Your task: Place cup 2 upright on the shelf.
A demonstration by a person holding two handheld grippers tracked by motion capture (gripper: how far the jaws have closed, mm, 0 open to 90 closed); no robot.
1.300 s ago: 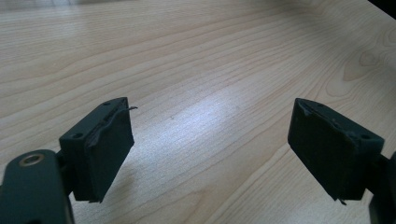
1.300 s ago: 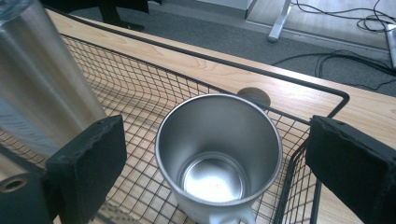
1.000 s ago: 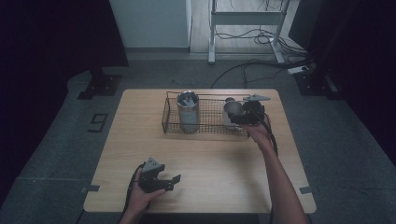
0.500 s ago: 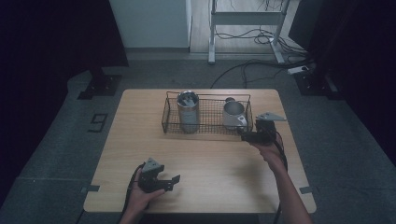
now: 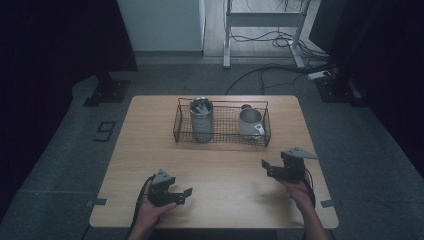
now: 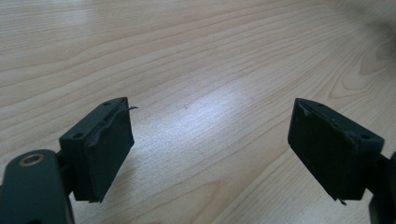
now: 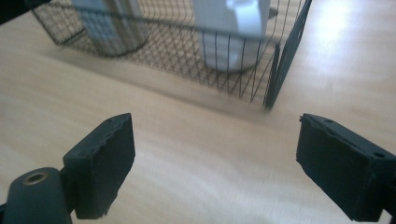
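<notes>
Wooden bench (image 5: 220,165) on a grey floor, dark surroundings. Left gripper (image 5: 175,194): fingers (image 6: 100,149) spread, empty, bare wood between them. Right gripper (image 5: 270,169): fingers (image 7: 100,163) spread, empty. Ahead of the right fingers, well apart: wire basket (image 5: 182,127) holding a steel tumbler (image 5: 201,119) and a white mug (image 5: 250,122).

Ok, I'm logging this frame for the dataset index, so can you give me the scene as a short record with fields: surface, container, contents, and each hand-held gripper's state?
surface: wooden table
container: black wire basket, at the table's far middle
contents: tall metal cup at the basket's left end; shorter mug at its right end, both upright
left hand-held gripper: open, holding nothing, near the table's front edge
right hand-held gripper: open, holding nothing, apart from the basket, jaws pointed toward it
</notes>
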